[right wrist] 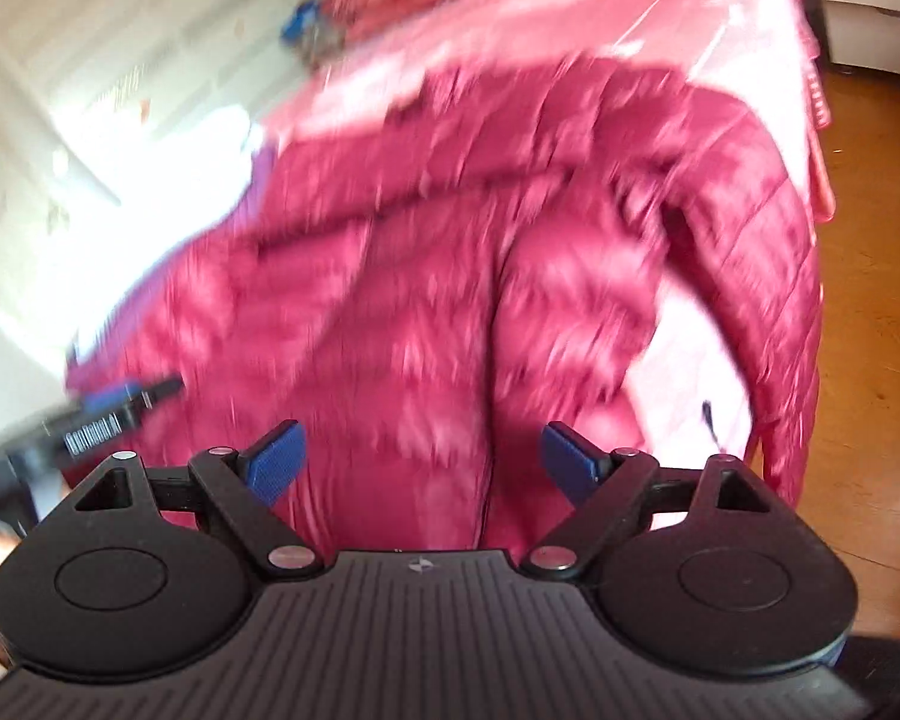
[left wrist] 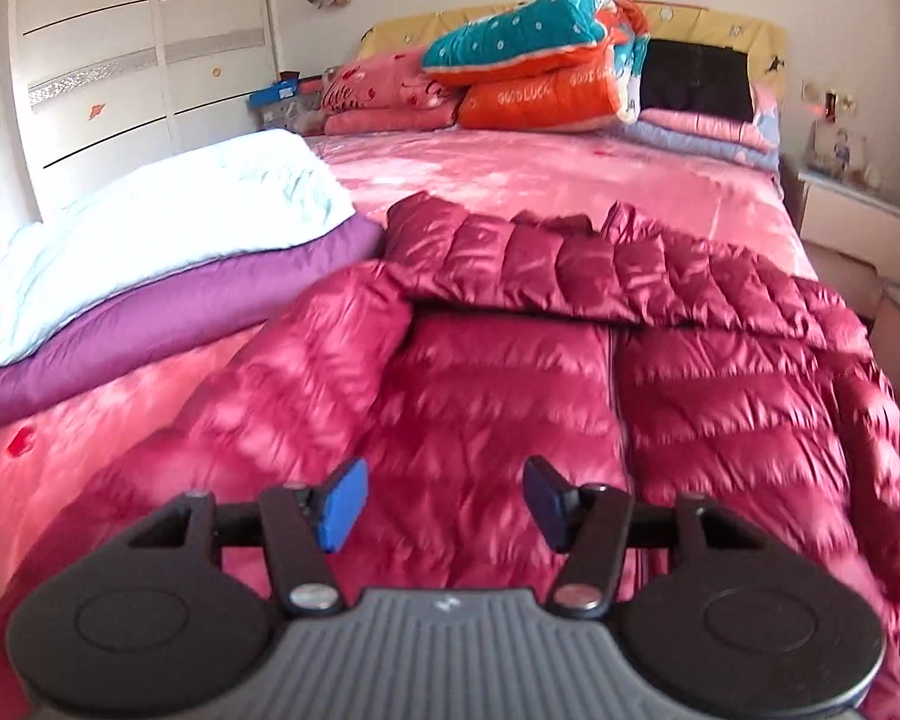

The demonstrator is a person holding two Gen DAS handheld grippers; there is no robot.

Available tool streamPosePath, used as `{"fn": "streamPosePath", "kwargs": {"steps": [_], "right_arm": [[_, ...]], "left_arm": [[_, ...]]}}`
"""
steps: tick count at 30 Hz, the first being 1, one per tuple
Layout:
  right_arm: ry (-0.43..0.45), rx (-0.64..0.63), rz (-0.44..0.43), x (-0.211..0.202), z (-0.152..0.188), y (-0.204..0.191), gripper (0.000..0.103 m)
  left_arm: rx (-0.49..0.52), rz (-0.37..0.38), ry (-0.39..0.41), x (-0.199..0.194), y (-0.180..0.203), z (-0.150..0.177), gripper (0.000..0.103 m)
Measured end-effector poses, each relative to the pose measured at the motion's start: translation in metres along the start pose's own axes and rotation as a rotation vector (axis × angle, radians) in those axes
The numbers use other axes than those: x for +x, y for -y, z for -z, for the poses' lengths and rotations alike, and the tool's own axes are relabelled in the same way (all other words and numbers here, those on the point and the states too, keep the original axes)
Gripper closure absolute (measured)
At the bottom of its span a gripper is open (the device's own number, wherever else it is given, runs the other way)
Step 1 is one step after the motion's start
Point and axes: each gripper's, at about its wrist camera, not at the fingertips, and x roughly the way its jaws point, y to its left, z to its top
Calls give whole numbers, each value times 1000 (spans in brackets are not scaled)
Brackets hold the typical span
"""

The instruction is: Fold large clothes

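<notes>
A dark red quilted down jacket (left wrist: 570, 372) lies front up on the pink bed, its zipper running down the middle and one sleeve folded across the top. My left gripper (left wrist: 444, 504) is open and empty, hovering above the jacket's lower part. In the blurred right wrist view the jacket (right wrist: 450, 276) fills the middle, with one sleeve hanging over the bed's right edge. My right gripper (right wrist: 423, 462) is open and empty above the jacket's hem. The left gripper (right wrist: 120, 408) shows at the left edge of that view.
A folded white and purple quilt (left wrist: 168, 264) lies on the bed left of the jacket. Pillows and orange-teal bedding (left wrist: 540, 72) are stacked at the headboard. A white wardrobe (left wrist: 126, 48) stands left, a nightstand (left wrist: 858, 222) right. Wooden floor (right wrist: 870, 300) is right of the bed.
</notes>
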Motion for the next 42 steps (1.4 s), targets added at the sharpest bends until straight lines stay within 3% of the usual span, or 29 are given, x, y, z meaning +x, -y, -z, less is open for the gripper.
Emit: {"fn": "streamPosePath", "kwargs": {"steps": [6, 12, 19, 25, 27, 30, 32, 35, 37, 39, 42], "right_arm": [[119, 125, -55, 14, -37, 13, 0], [222, 280, -81, 54, -65, 23, 0], [234, 442, 5, 109, -77, 42, 0], [285, 465, 82, 127, -82, 34, 0], [320, 491, 115, 129, -82, 33, 6], [346, 463, 218, 131, -86, 24, 34], [357, 398, 280, 131, -90, 13, 60], [396, 271, 344, 125, -96, -9, 72], [428, 186, 330, 121, -100, -27, 83], [451, 110, 286, 118, -108, -48, 87], [476, 16, 140, 111, -116, -87, 89]], "left_arm": [[-32, 1, 5, 44, -13, -11, 45], [-130, -49, 18, 70, -56, -16, 45], [-269, -172, -14, 80, -112, -5, 45], [-355, -146, -50, 81, -131, 5, 44], [-347, -126, -43, 78, -129, 3, 43], [-349, -86, -25, 74, -129, 4, 40], [-344, -76, -20, 74, -129, 5, 39], [-343, -60, -22, 75, -131, 5, 38], [-356, -46, -18, 73, -135, 6, 38], [-379, -31, -7, 70, -140, 6, 38], [-427, -9, 18, 64, -148, 6, 36]]}}
